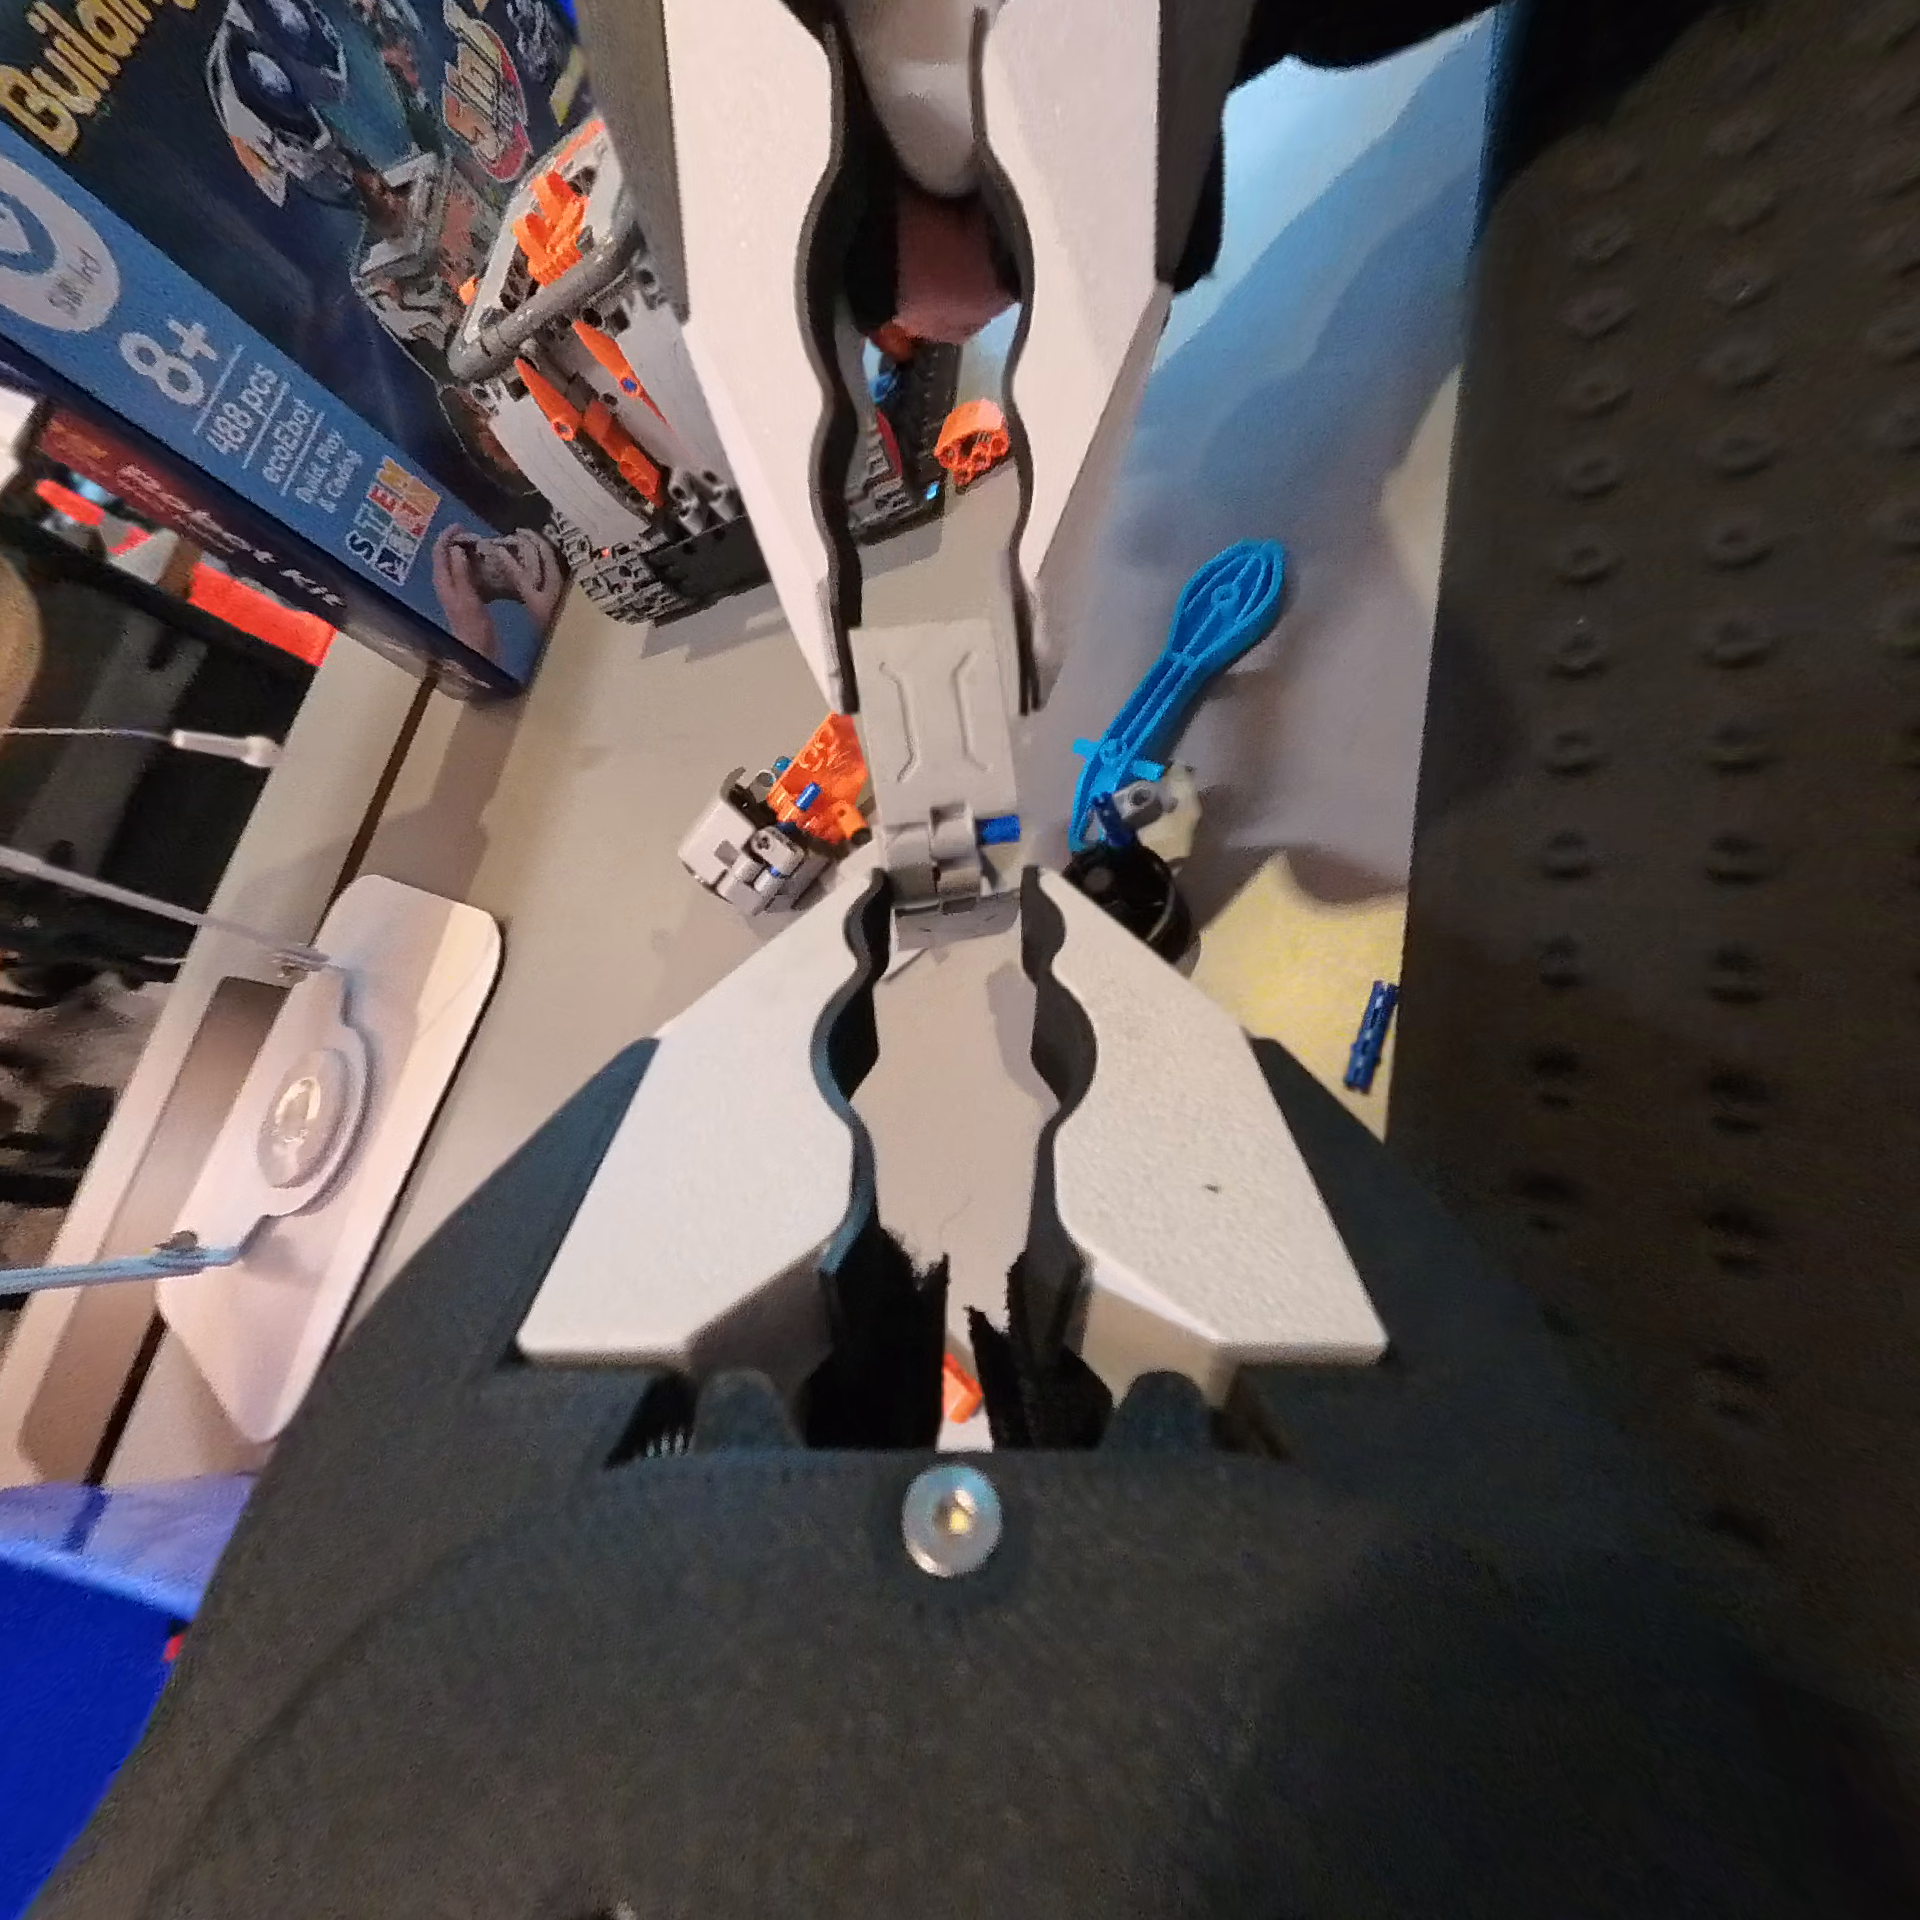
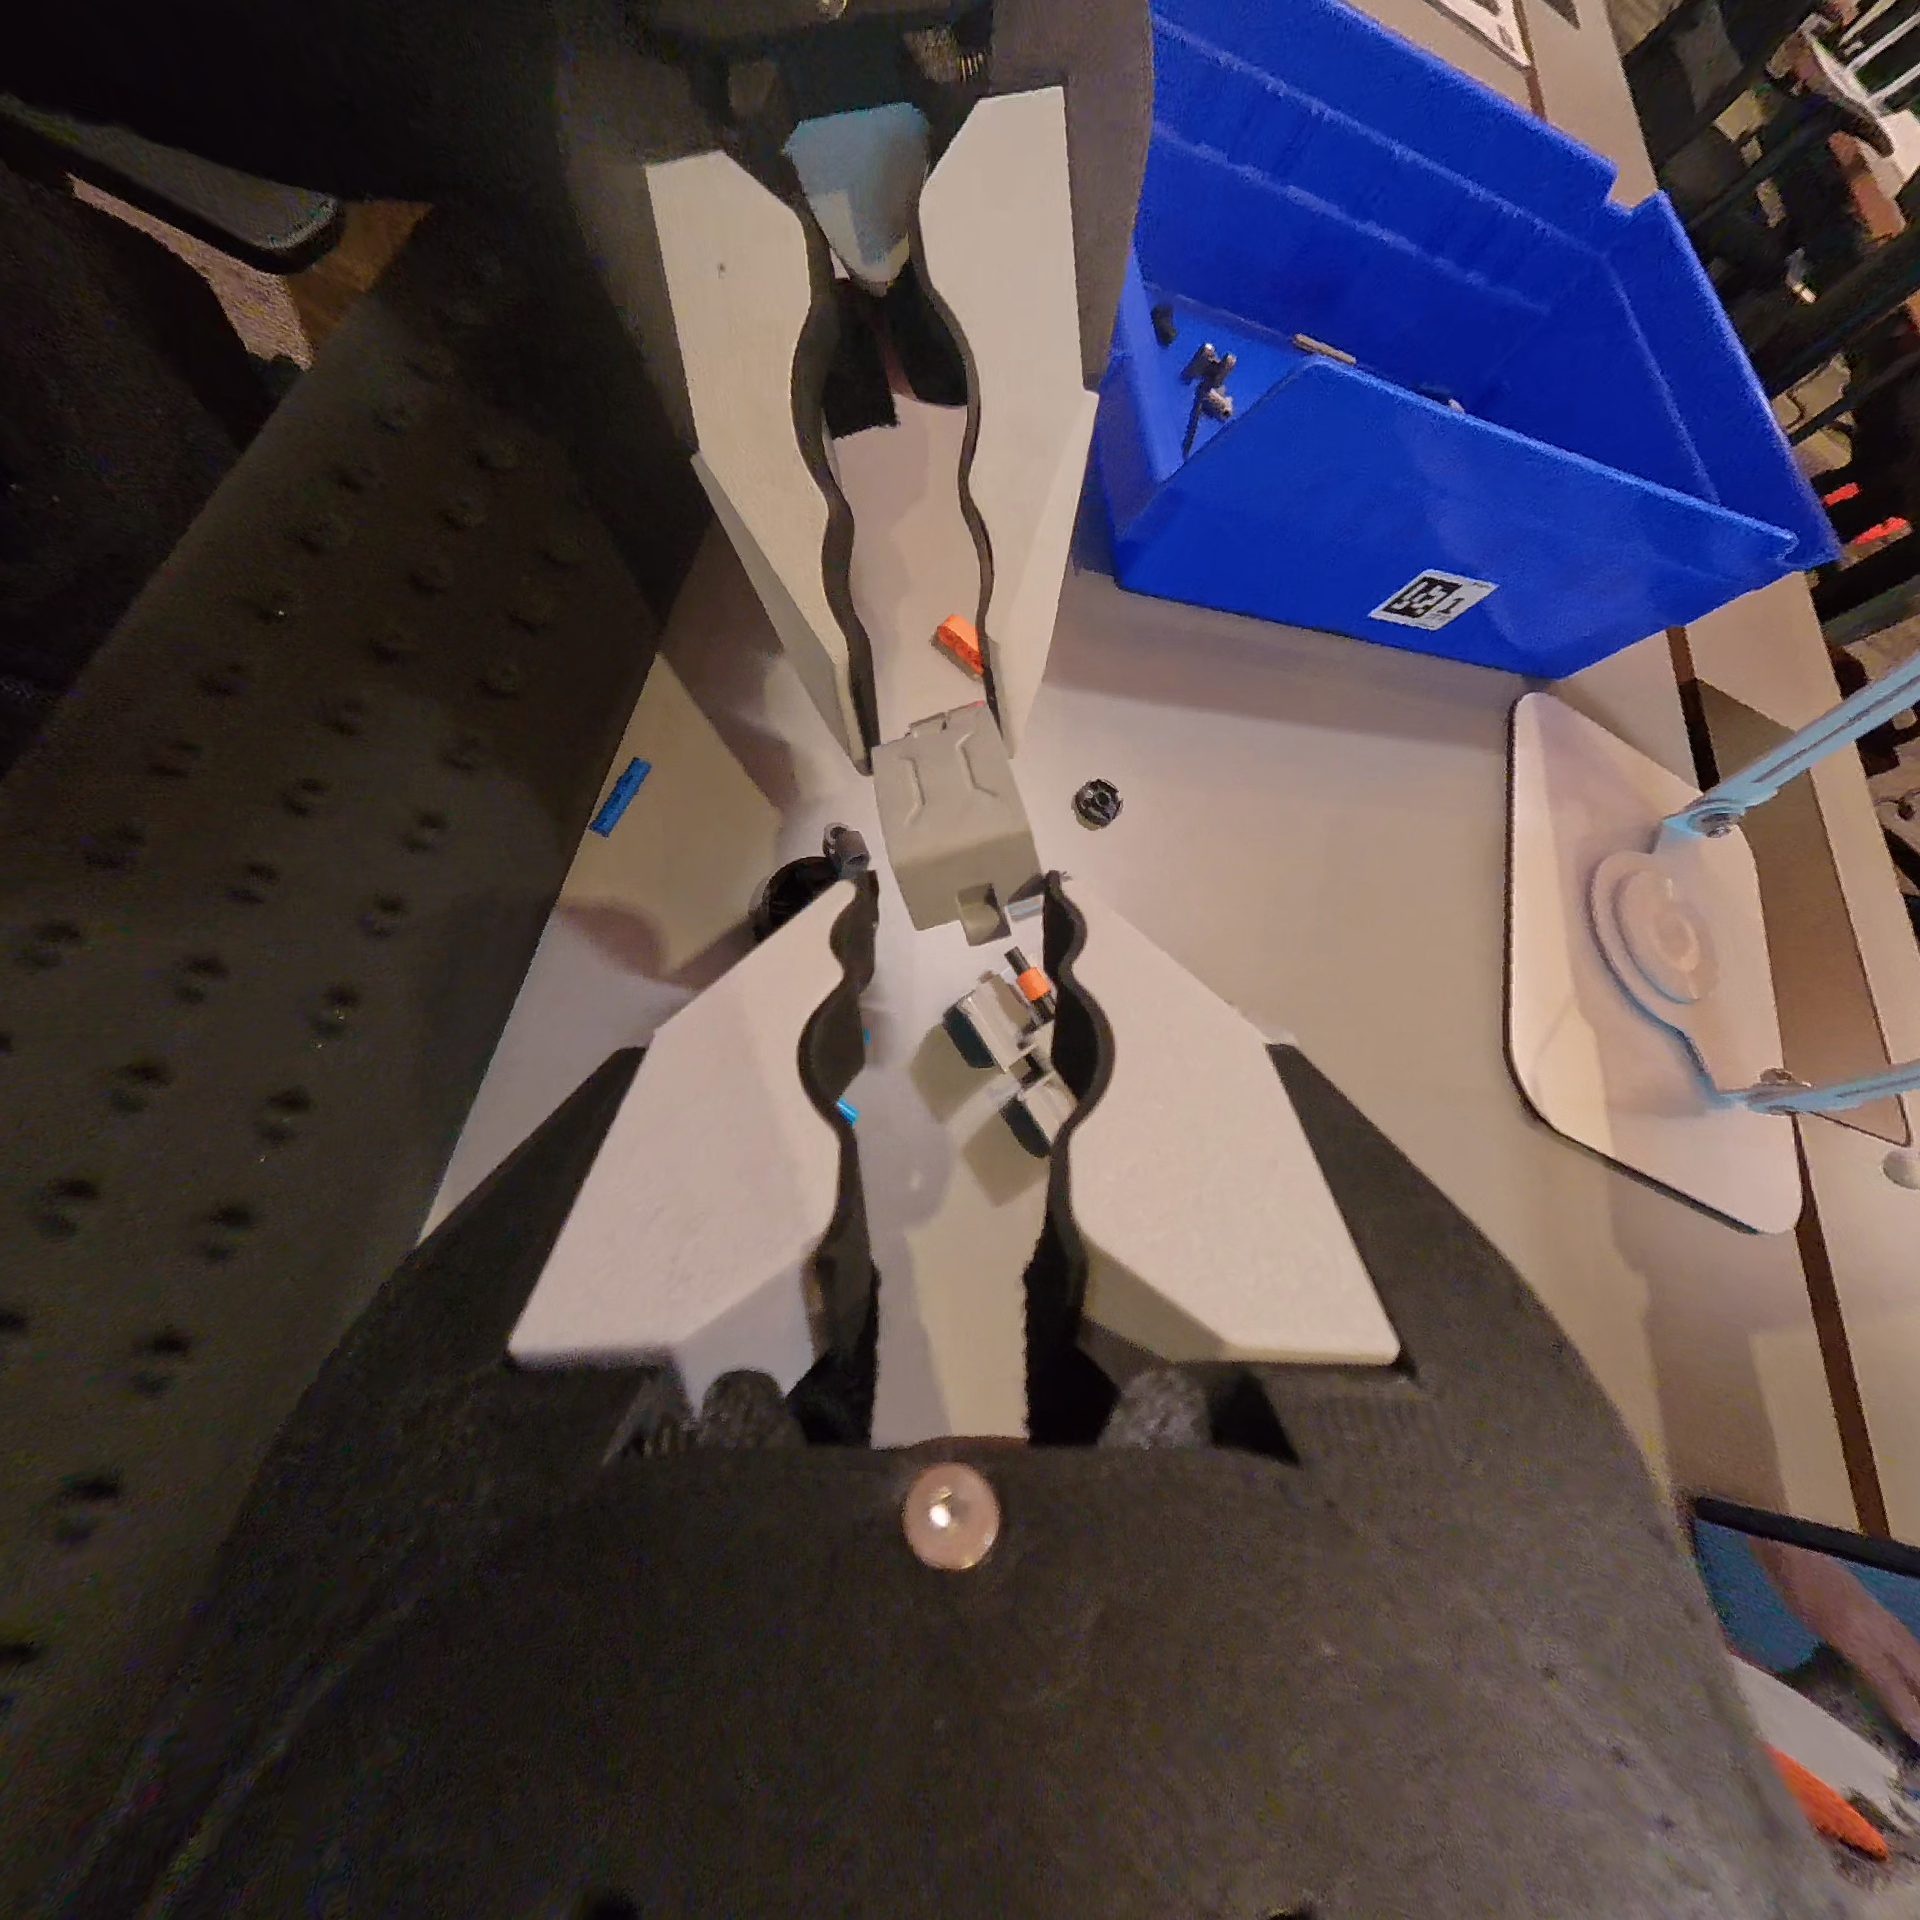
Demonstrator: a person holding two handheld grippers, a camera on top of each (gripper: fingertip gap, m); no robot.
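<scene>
A grey block (image 1: 935,727) with a grey connector and a blue pin at one end hangs between my two grippers, which meet tip to tip above the pale table (image 1: 623,727). My left gripper (image 1: 956,888) has its pads against the connector end. In the right wrist view its tips (image 2: 932,753) flank the block (image 2: 940,821) closely. My right gripper (image 2: 958,888) is open around the other end. Table shows between its left pad (image 2: 868,904) and the block, and only a thin pin reaches its right pad. It comes in from the top of the left wrist view (image 1: 938,709).
A small grey and orange assembly (image 1: 769,831) (image 2: 1003,1039) and a black wheel (image 1: 1132,894) lie by the tips. There are also a blue tool (image 1: 1184,665), a tracked model (image 1: 603,416), a toy box (image 1: 260,343), a blue bin (image 2: 1403,499) and a dark studded mat (image 2: 260,727). My left and right fingertips are right by each other.
</scene>
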